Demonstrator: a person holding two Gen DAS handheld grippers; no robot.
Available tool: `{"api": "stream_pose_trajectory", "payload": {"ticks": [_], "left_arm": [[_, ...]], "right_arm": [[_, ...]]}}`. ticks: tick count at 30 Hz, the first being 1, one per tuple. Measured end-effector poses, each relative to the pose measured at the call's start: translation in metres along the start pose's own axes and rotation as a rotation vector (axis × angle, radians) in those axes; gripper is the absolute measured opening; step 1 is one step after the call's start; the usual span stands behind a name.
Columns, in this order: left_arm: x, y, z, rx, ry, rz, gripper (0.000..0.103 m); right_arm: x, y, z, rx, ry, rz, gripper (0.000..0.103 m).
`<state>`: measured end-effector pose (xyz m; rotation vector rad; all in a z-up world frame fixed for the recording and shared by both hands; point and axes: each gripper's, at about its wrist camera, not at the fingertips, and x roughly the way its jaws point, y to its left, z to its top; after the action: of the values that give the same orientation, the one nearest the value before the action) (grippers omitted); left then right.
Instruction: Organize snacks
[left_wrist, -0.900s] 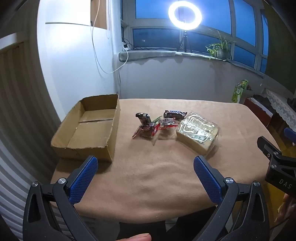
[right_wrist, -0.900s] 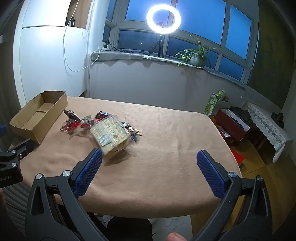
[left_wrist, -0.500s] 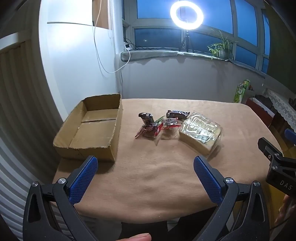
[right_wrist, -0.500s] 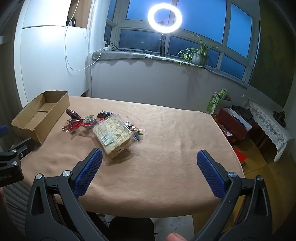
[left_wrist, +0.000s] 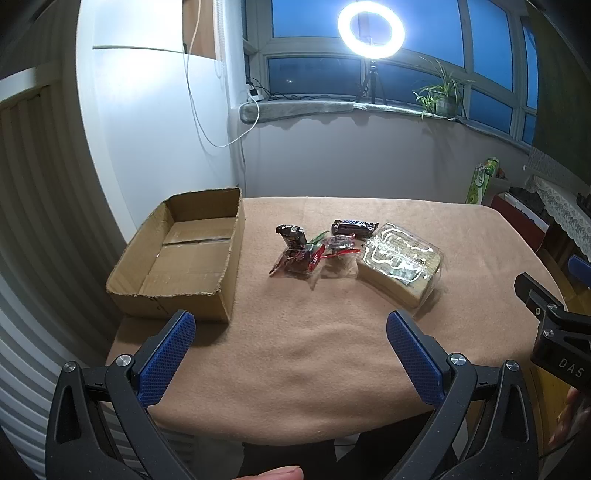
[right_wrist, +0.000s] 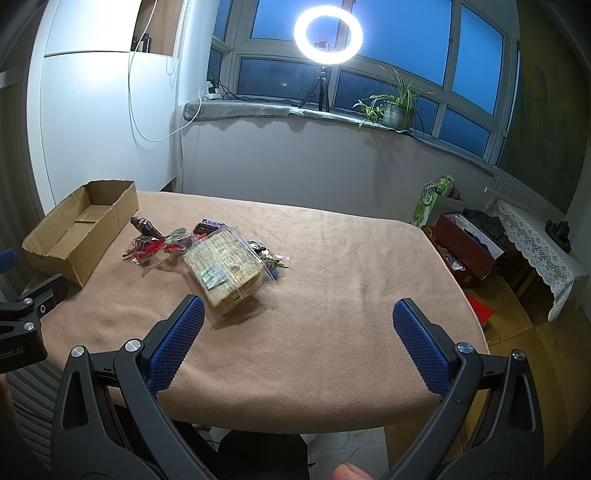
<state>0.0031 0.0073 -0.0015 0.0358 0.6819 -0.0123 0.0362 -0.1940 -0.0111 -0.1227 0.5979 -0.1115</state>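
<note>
An empty cardboard box (left_wrist: 192, 254) (right_wrist: 79, 230) sits on the table's left side. To its right lies a heap of snacks: a large clear-wrapped pack of biscuits (left_wrist: 400, 264) (right_wrist: 225, 267), a dark chocolate bar (left_wrist: 354, 227) (right_wrist: 208, 226), a dark upright pouch (left_wrist: 292, 236) and red-trimmed clear packets (left_wrist: 314, 256) (right_wrist: 151, 248). A few small sweets (right_wrist: 271, 260) lie behind the biscuit pack. My left gripper (left_wrist: 290, 354) hangs open over the near edge, well short of the snacks. My right gripper (right_wrist: 295, 343) is open too, with nothing between its blue pads.
The table (left_wrist: 314, 350) wears a tan cloth. A windowsill with a ring light (right_wrist: 328, 31) and a potted plant (right_wrist: 393, 107) runs behind. Right of the table stand a green carton (right_wrist: 432, 201), a red box (right_wrist: 465, 247) and a lace-covered stand (right_wrist: 532, 236).
Both views have shifted slightly, with the box and snacks sliding a little right and down in the frames. Nothing on the table has moved, and both grippers stay open.
</note>
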Motion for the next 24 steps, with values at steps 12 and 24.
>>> {"api": "stream_pose_trajectory", "payload": {"ticks": [12, 24], "left_arm": [[0.0002, -0.0002, 0.0003, 0.006, -0.007, 0.003, 0.103], [0.0, 0.001, 0.0017, 0.008, -0.009, 0.006, 0.103]], "right_arm": [[0.0002, -0.0008, 0.0001, 0.0, 0.001, 0.0, 0.103], [-0.0002, -0.0005, 0.0003, 0.0, 0.002, -0.001, 0.103]]}}
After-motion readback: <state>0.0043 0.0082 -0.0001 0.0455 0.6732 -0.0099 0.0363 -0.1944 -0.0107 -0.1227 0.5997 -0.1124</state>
